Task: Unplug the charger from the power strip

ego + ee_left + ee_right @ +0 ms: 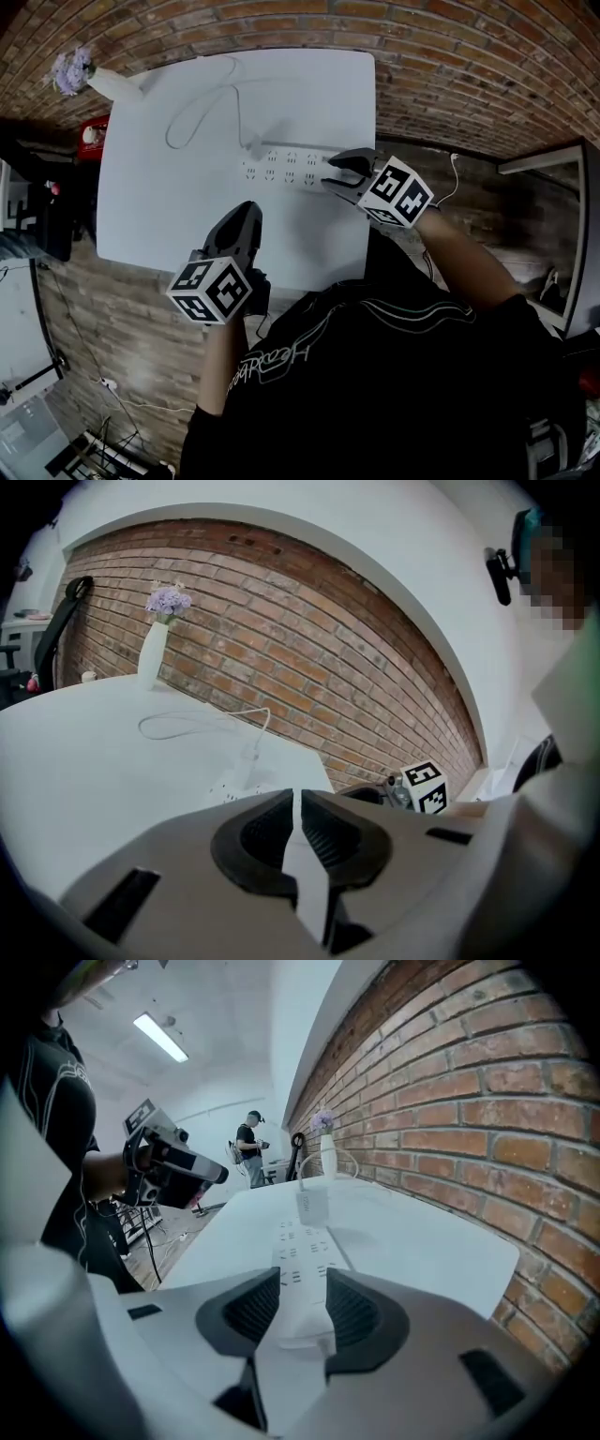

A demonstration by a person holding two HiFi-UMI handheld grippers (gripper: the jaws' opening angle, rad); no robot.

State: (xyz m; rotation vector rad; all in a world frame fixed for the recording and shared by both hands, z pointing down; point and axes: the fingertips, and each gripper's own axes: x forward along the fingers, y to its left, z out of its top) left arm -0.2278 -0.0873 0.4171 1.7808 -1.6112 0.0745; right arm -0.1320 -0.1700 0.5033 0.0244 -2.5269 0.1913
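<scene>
The charger is seen plugged into the far end of the power strip, straight ahead of the right gripper and well apart from it. A white cable is looped away from the charger across the white table, on the side farther from both grippers.

The right gripper is held released, its jaws standing wide apart. The near end of the power strip is framed between them, and the rows of sockets are seen running away from the jaws toward the charger. Whether the pads touch the strip's sides cannot be told.

The left gripper is kept clenched, its jaws closed together with nothing between them. It is held over the table's near edge, to the left of the right gripper and apart from it, with the power strip ahead of it and slightly to its right. The strip is not touched by it.

A white vase with purple flowers is placed at the far corner of the table, well beyond the left gripper. A brick wall is seen along the right gripper's right side.
</scene>
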